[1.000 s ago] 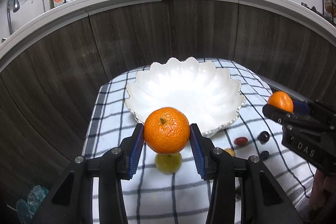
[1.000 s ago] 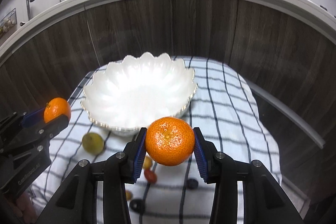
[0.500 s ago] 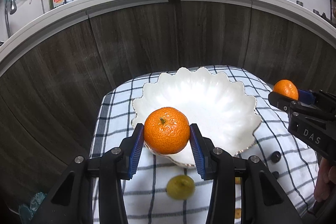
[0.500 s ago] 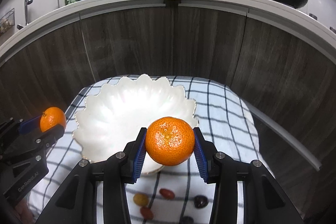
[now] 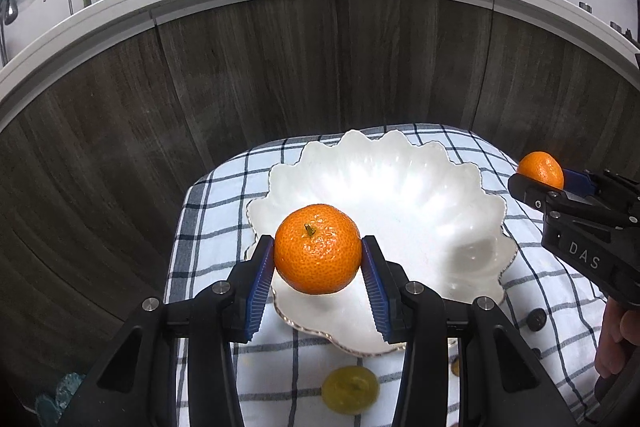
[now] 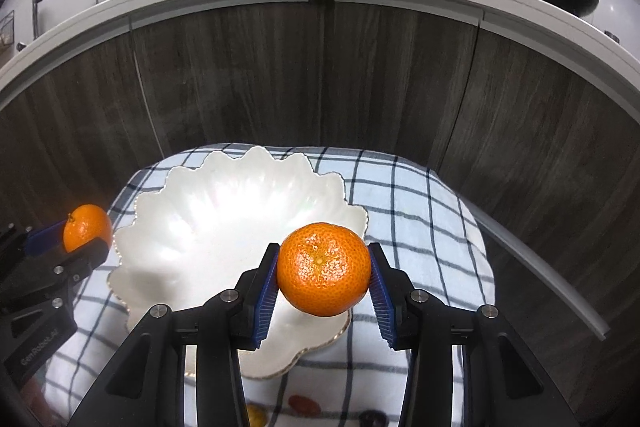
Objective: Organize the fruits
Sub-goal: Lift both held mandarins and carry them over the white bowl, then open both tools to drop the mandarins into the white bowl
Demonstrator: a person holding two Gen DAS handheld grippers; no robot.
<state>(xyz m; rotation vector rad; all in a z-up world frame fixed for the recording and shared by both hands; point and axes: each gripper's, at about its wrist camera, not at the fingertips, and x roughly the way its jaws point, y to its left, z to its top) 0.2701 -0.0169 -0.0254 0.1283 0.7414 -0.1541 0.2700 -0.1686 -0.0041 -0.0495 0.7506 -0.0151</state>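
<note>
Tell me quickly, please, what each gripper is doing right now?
Left gripper: closed on a mandarin, at the white bowl.
Right gripper: closed on another mandarin.

Right gripper (image 6: 323, 281) fingers clamp a mandarin (image 6: 323, 269) above the white scalloped bowl's (image 6: 192, 227) near rim

Black left gripper (image 5: 318, 269) with ribbed blue pads (image 5: 260, 283) and silver screws (image 5: 150, 304).

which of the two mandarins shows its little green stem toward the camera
The mandarin in the left hand-held gripper: that mandarin shows a short stem stub on top. The mandarin in the right hand-held gripper shows only a pale dimple, no stem.
</note>
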